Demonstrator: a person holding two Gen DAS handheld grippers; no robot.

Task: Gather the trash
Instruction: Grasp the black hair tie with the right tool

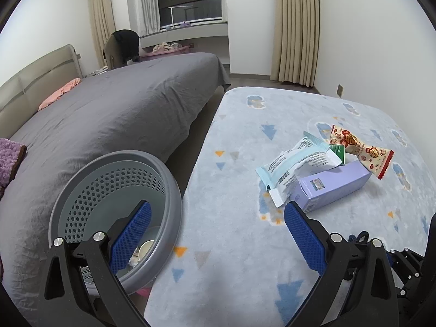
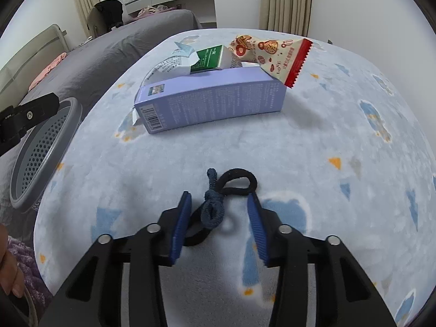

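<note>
Two big surfaces fill the room: a bed (image 1: 109, 114) under a grey cover and, beside it, a pale blue rug (image 1: 272, 245) patterned with clouds and triangles, which lies on the floor. Against the bed stands a grey perforated bin (image 1: 81, 182) that already holds a paper cup and some scraps, so part of the collecting looks done. Left on the rug is a small heap: a purple carton (image 2: 212, 100) lying on its side, a white and blue wrapper (image 1: 297, 163) draped over it, a green box (image 2: 209, 58) tucked behind, and a red-edged snack packet (image 2: 272, 54) resting on the carton's far end. Nearer still lie hair ties (image 2: 215, 204), one dark blue and knotted, one black, looped together. The right gripper (image 2: 218, 209) points down over them with its jaws part closed, the ties between the pads but not visibly pinched; no earlier view exists to judge by. The left gripper (image 1: 218, 234) hangs with its jaws wide apart and empty, between bin and heap. Only the left wrist view shows the bin's contents; only the right wrist view shows the hair ties clearly, plus a person's fingers (image 2: 11, 272) at its lower left edge.
</note>
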